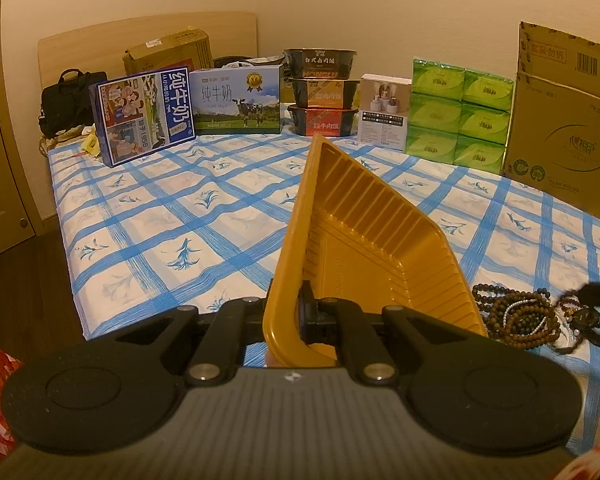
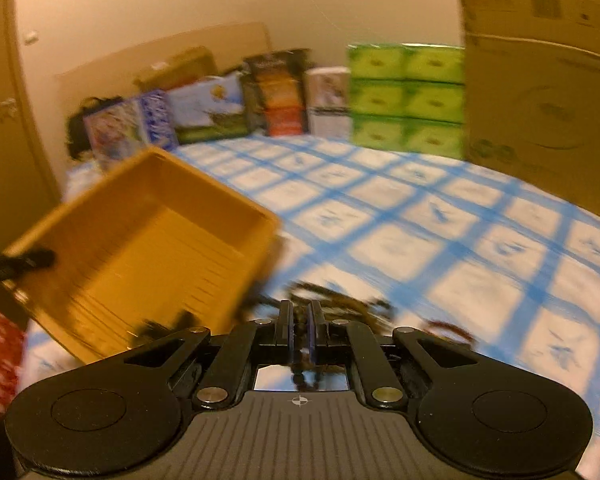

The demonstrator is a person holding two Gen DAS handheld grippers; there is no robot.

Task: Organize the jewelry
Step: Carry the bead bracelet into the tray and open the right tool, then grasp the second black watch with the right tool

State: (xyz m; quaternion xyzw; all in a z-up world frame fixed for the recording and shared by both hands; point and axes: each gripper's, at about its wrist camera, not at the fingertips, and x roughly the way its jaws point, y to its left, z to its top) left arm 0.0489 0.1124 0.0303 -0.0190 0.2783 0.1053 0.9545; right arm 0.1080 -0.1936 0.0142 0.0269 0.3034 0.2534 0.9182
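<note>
Left tool point(image 1: 300, 320): clamped on yellow tray point(image 1: 364, 248) rim, tray tilted, empty. Right tool point(image 2: 300, 332): clamped on bead strand point(image 2: 300, 364). Bead pile point(image 1: 516, 316) on bed right of tray. Judgement: sorting barely begun.

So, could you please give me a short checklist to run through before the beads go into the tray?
1. Left gripper clamped on the rim of the ribbed yellow plastic tray: ok.
2. Tray tilted, open side towards the pile of brown bead strands: ok.
3. Tray empty inside: ok.
4. Right gripper shut on a dark bead strand: ok, beads show between the fingers.
5. Strand free of the rest of the pile: cannot tell, the right wrist view is blurred.
6. Checked blue and white bedsheet beside the tray free of obstacles: ok.
</note>
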